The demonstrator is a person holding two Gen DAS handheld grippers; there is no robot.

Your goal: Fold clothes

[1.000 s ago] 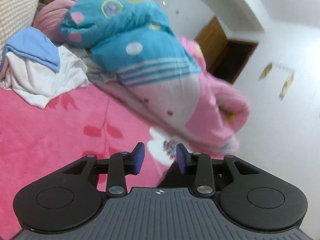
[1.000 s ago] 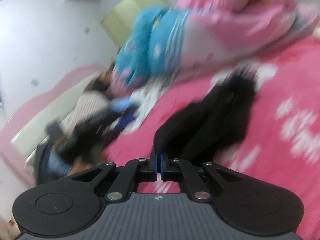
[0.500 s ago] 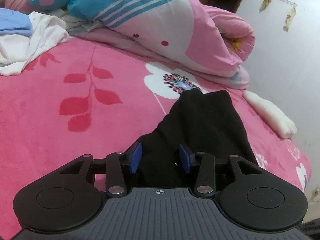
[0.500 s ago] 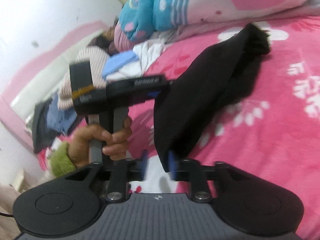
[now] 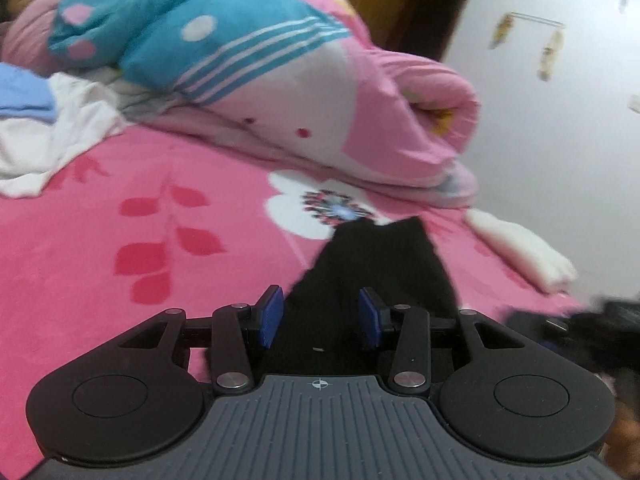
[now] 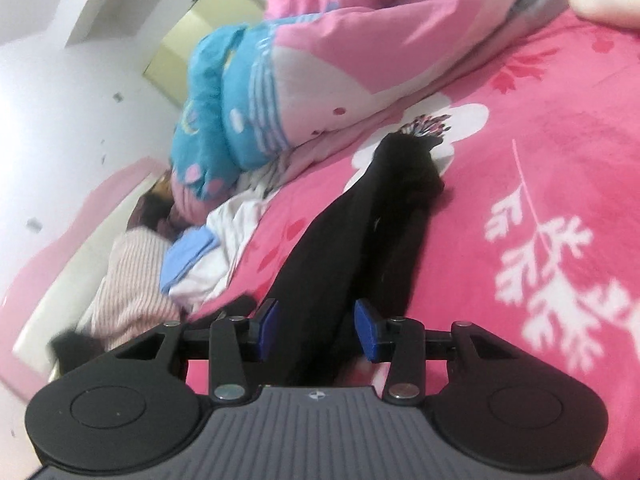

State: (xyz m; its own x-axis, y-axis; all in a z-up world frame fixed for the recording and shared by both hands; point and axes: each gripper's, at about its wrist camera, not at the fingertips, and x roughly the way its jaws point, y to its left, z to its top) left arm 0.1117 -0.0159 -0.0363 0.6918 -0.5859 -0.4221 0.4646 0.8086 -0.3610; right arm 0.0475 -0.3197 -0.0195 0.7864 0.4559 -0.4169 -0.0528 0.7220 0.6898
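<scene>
The left hand-held gripper (image 5: 319, 317) is held low and level over the pink bed (image 5: 100, 216), its blue pads (image 5: 270, 316) spread apart on either side of the near end of a black garment (image 5: 380, 268) that stretches away toward 12 o'clock. The right hand-held gripper (image 6: 316, 330) is tilted, its fingers also apart and straddling the same black garment (image 6: 352, 236), gripping nothing. A rolled pink and blue quilt (image 5: 256, 68) lies beyond, with white and blue clothes (image 5: 44, 120) at 10 o'clock.
</scene>
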